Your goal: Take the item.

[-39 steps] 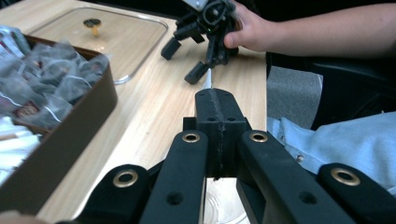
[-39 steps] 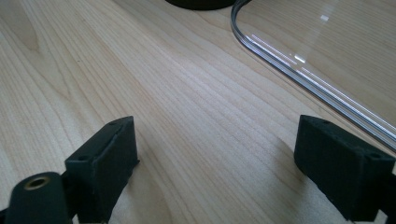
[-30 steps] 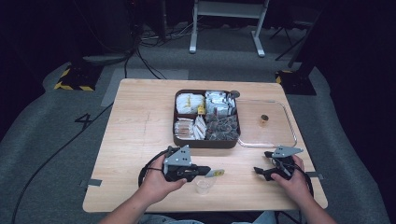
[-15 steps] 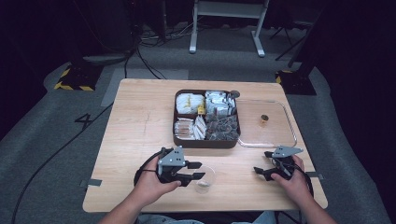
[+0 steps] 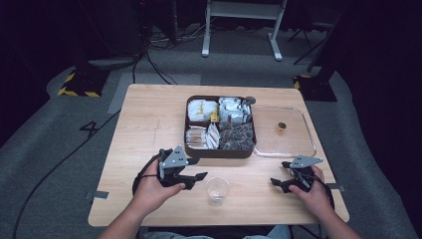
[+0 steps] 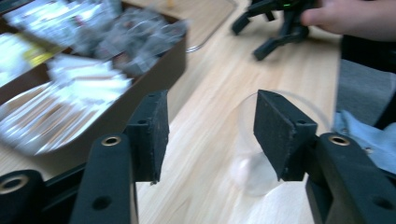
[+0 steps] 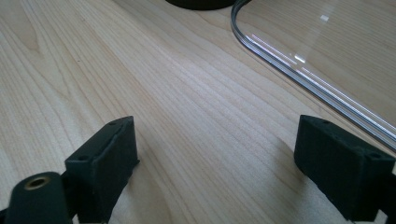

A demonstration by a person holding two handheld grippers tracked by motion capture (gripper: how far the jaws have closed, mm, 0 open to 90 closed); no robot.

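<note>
Wooden table [image 5: 149, 124], compartment box [image 5: 219, 152], clear lid [image 5: 298, 144], plastic cup [image 5: 217, 189]

The left gripper [image 5: 198, 168] has let go of the cup [image 5: 217, 189]: its jaws, clamped on it a second ago, have just been opening and have drawn back. The cup now stands free just beyond the jaw tips, partly behind one pad [image 6: 280, 133].

Black two-jaw grippers — left gripper [image 5: 191, 175], right gripper [image 5: 281, 181] — grey three-cornered plates, trailing cables.
</note>
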